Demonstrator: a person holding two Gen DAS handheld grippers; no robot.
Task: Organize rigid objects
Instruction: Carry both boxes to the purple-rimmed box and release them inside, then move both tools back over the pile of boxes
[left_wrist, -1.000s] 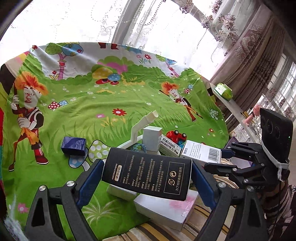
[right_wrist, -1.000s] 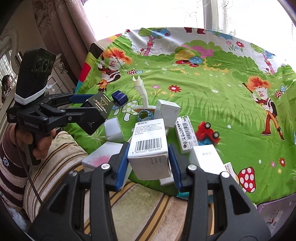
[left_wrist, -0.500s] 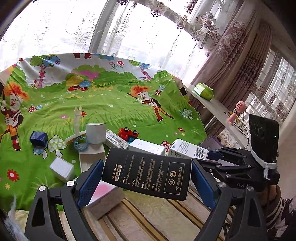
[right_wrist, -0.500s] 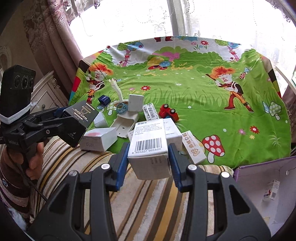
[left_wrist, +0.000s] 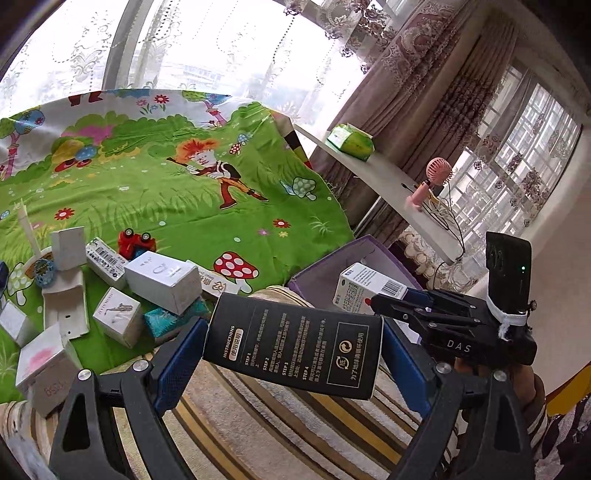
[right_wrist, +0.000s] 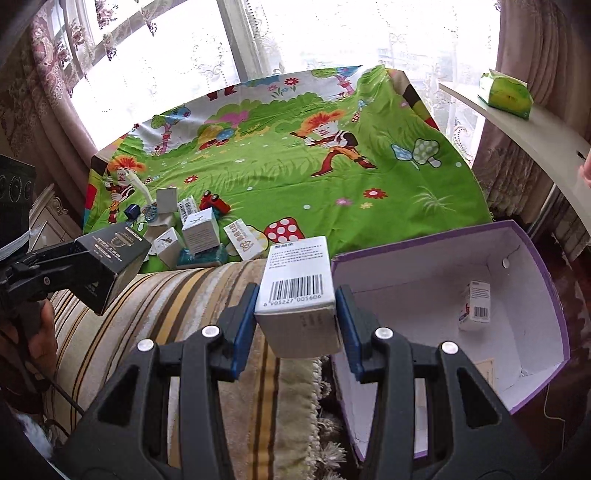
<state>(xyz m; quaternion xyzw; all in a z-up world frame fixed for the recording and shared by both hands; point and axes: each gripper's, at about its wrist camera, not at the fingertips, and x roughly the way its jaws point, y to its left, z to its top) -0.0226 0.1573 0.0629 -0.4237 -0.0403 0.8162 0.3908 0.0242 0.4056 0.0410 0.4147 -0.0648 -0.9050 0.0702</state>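
Note:
My left gripper (left_wrist: 293, 350) is shut on a black box with white print (left_wrist: 295, 349), held above the striped sofa edge; it also shows in the right wrist view (right_wrist: 107, 264). My right gripper (right_wrist: 297, 325) is shut on a white barcode box (right_wrist: 299, 295), held just left of an open purple storage box (right_wrist: 532, 295) with white inside. That white box also shows in the left wrist view (left_wrist: 360, 288), over the purple box (left_wrist: 332, 269). One small white carton (right_wrist: 474, 304) lies inside the purple box.
Several white boxes (left_wrist: 162, 280), a red toy car (left_wrist: 135, 242) and a teal box (left_wrist: 166, 321) lie on the green cartoon sheet (left_wrist: 184, 206). A striped cushion (right_wrist: 166, 332) runs along the front. A white shelf (left_wrist: 388, 188) holds a green pack and a pink fan.
Both grippers have pulled back from the pile and swung right with their boxes. The purple box has come into view beside the right gripper.

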